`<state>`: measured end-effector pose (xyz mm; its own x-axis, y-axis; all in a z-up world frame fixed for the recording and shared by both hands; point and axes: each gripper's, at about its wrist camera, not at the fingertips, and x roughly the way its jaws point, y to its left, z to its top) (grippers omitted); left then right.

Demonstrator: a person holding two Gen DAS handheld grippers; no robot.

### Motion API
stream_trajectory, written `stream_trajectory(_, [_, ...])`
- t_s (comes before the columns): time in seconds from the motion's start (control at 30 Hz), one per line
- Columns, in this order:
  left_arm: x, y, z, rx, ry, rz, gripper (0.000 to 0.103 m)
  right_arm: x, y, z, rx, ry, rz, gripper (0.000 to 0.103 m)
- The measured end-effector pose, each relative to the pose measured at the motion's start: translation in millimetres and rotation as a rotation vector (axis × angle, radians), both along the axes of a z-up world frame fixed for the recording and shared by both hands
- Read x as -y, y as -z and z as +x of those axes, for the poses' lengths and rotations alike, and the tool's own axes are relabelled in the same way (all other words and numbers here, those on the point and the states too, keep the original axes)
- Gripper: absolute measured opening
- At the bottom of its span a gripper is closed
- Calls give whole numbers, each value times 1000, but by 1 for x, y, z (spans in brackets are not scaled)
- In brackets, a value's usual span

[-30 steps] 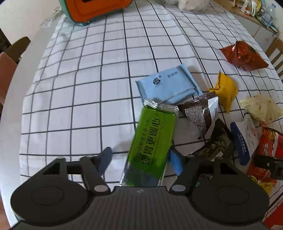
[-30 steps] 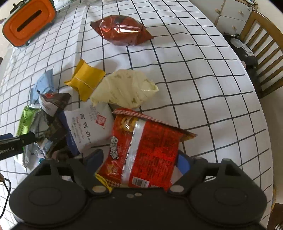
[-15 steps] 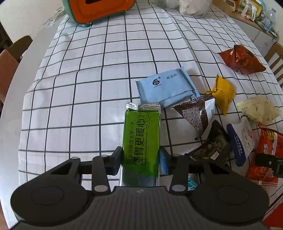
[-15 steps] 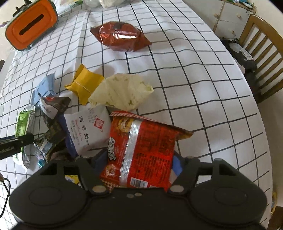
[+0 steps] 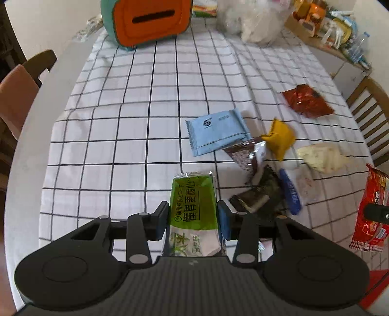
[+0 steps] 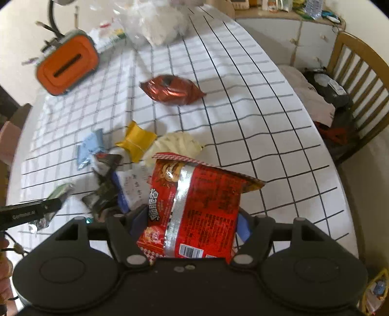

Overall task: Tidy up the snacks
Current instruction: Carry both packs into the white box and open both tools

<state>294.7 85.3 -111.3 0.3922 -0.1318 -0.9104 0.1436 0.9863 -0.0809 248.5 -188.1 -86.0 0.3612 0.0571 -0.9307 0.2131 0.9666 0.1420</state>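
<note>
Green snack packet (image 5: 194, 206) clamped between pads of left claw (image 5: 193, 218), above checked tabletop (image 5: 136, 126). Red snack bag (image 6: 194, 209) pinched in right claw (image 6: 189, 226). Blue packet (image 5: 216, 132) at 1 o'clock, orange box (image 5: 148, 19) at 11.

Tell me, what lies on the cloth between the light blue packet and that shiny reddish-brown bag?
In the left wrist view, only bare checked tablecloth separates the light blue packet from the reddish-brown bag; the yellow packet sits just below that stretch.
</note>
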Motion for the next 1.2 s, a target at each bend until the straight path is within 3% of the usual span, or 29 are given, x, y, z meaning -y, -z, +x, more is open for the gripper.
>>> stream_trajectory(0.2, [1,-30,-36,22,-15,-18,41,-2,-31,-27,39,-89,29,71])
stream_trajectory(0.43, [18,-68,-103,56,13,-25,41,1,-64,-76,71,-210,68,71])
stream_trajectory(0.67, [44,-91,-168,82,43,-48,41,6,-77,-118,60,-295,94,71])
stream_trajectory(0.87, [69,-86,-208,72,64,-48,41,5,-68,-146,24,-369,91,71])
stream_trajectory(1.2, [97,-45,-239,-33,45,-48,41,-15,-24,-180,-82,-522,42,71])
